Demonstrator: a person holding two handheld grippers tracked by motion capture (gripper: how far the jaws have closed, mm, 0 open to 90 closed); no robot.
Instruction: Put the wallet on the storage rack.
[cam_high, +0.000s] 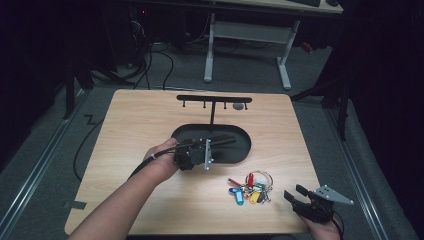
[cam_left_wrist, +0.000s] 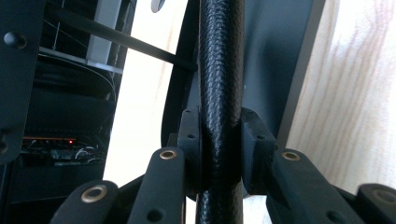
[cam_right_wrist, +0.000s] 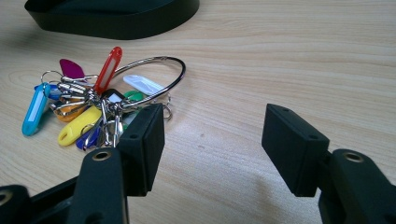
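Note:
My left gripper (cam_high: 210, 146) hovers over the near left part of a black oval tray (cam_high: 242, 152), shut on a black textured rod (cam_high: 226, 141) that lies out to the right over the tray. In the left gripper view both pads clamp the rod (cam_left_wrist: 222, 60) at my left gripper (cam_left_wrist: 220, 140). A bunch of keys with coloured tags on a metal ring (cam_high: 252, 187) lies on the wood near the front right. My right gripper (cam_high: 296, 193) rests to the right of the keys, open and holding nothing. The right gripper view shows the keys (cam_right_wrist: 93, 102) ahead and left of my right gripper (cam_right_wrist: 212, 135).
A black T-shaped rack with small hooks (cam_high: 214, 99) rises from the far end of the tray. The wooden table (cam_high: 135, 130) ends close behind the right hand. Beyond the table stand a white desk frame (cam_high: 247, 37) and loose cables on the floor.

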